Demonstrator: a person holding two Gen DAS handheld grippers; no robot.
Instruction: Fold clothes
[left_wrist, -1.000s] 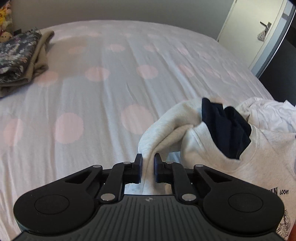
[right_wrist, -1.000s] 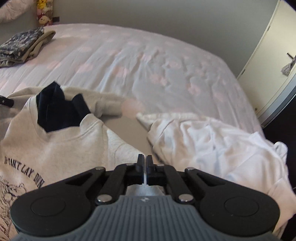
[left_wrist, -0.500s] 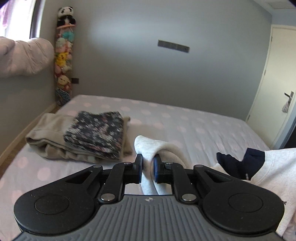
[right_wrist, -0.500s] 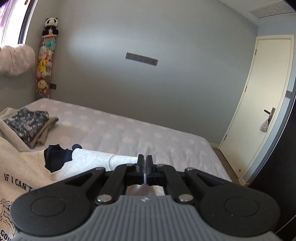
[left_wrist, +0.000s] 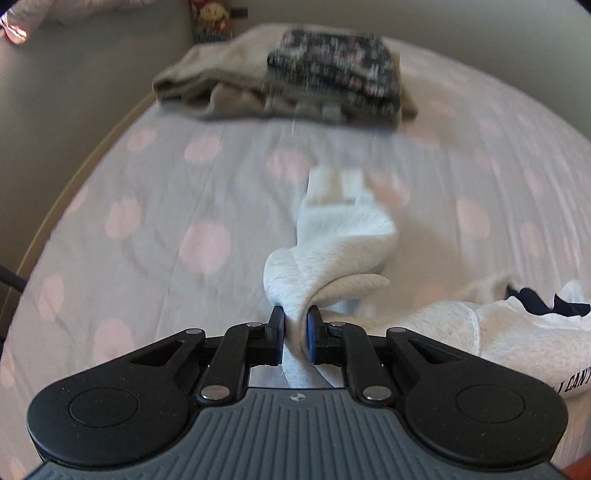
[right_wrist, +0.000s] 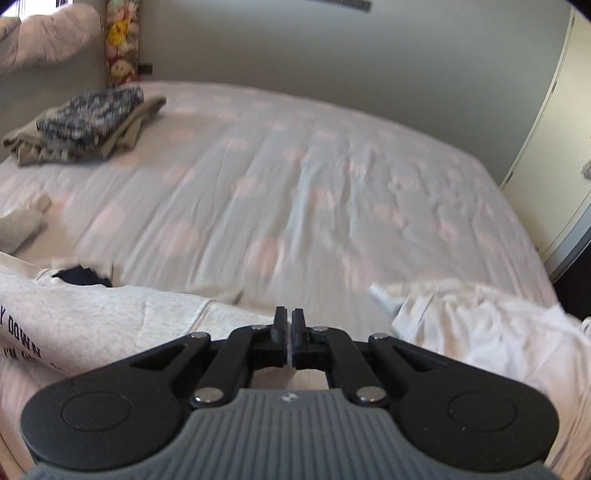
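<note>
grey sweatshirt (left_wrist: 509, 328) | sleeve (left_wrist: 332, 254) twisted | pinched by left gripper (left_wrist: 295, 325)

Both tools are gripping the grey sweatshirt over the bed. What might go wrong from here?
The left tool pinches only a bunched bit of the grey sweatshirt, so it may slip or lay down twisted. The white garment lies close by and could get caught under the fold.

Grey sweatshirt (left_wrist: 491, 332) with black lettering and navy collar lining, lying crumpled on the bed; one sleeve (left_wrist: 332, 251) twisted, extended forward, its cuff resting on the sheet.
</note>
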